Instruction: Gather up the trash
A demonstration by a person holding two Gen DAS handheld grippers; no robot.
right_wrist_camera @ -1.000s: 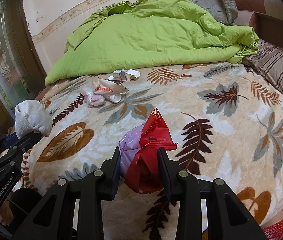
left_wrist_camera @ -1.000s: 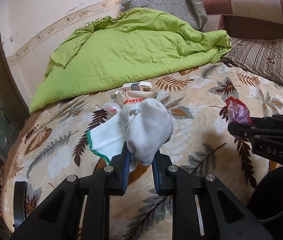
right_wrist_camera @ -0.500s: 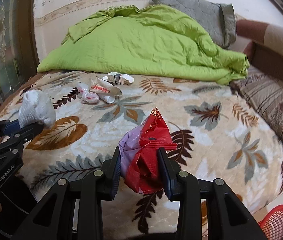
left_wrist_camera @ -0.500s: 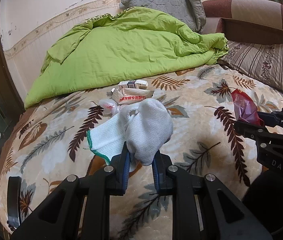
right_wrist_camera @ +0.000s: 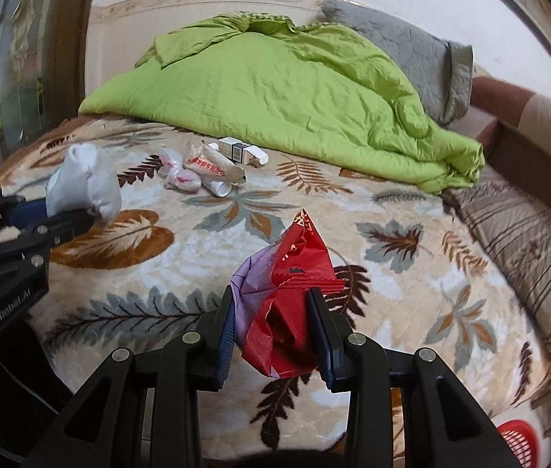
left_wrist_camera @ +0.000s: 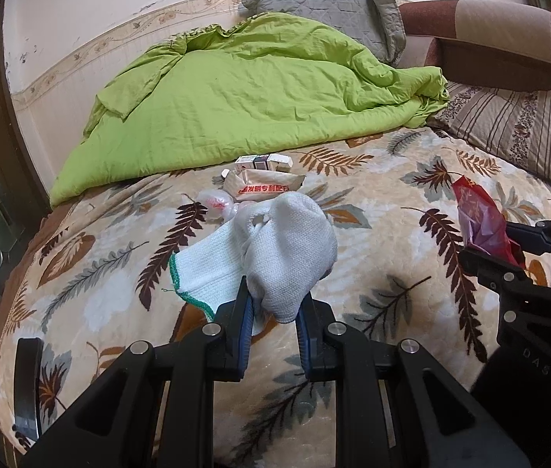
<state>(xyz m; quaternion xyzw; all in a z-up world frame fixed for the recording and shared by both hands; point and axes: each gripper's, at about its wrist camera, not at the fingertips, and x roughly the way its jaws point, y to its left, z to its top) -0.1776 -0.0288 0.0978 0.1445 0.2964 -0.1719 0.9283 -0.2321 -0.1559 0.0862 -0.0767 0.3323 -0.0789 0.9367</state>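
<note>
My left claw (left_wrist_camera: 273,308) grips one white glove (left_wrist_camera: 275,249); my right claw (right_wrist_camera: 271,327) grips one red bag (right_wrist_camera: 291,292). Only the right view shows a red basket (right_wrist_camera: 517,442).

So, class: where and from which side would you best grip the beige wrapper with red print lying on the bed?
Judging by its pose, pinch the beige wrapper across its narrow width near the free crimped end, from above; it lies flat, with wadded plastic crowding its other end.
</note>
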